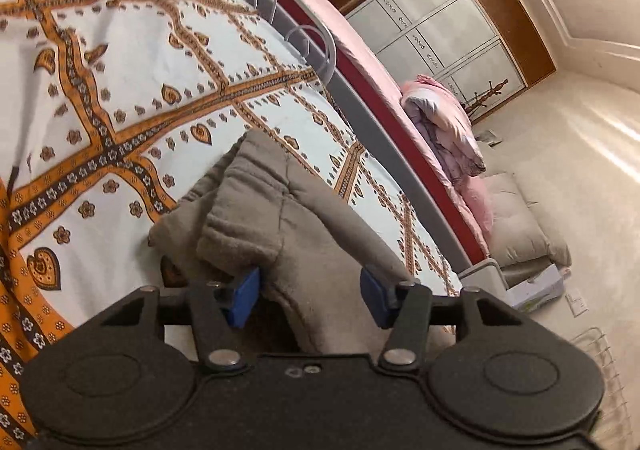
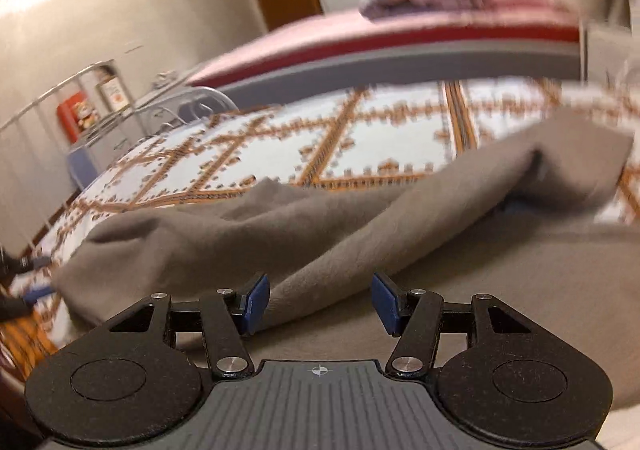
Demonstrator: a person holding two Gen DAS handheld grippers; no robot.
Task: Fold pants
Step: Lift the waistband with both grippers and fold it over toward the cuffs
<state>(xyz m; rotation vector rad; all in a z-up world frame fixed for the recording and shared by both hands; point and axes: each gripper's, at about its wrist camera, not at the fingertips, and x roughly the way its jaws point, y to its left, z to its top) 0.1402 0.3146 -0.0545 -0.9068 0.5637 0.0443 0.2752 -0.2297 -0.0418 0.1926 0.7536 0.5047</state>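
One pants [image 1: 280, 209] | one bedspread [image 1: 120, 89] | left gripper [image 1: 308, 296], right gripper [image 2: 320, 302]: jaws spread

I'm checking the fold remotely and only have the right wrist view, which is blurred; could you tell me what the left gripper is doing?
Observer: The left gripper is open, with a bunched part of the pants between its pads, unpinched.
Operator: Thank you. Is that part flat?
Observer: No, it lies in thick rumpled layers on the bedspread.
Operator: What lies beyond the bed?
Observer: A pink bed with a heap of pink bedding, and a cushion on the floor.
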